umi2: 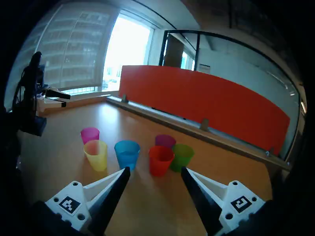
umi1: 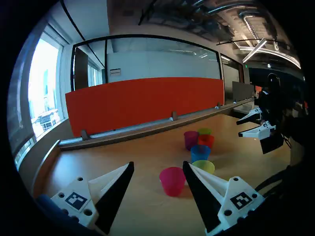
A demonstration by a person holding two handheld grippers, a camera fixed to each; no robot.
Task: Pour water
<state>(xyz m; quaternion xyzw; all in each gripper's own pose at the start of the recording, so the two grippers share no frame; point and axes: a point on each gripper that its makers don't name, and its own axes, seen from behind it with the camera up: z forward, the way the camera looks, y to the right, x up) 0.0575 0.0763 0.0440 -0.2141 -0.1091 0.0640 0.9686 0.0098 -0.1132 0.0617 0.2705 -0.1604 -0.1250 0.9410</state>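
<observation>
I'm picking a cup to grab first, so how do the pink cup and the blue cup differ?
The pink cup stands at the end of the group, close in front of the left gripper. The blue cup stands mid-group, close in front of the right gripper. The pink cup is magenta, the blue cup light blue. Both stand upright, mouths up, on the wooden table, untouched.

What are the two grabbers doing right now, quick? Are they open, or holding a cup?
Left gripper: open, holding nothing.
Right gripper: open, holding nothing.
</observation>
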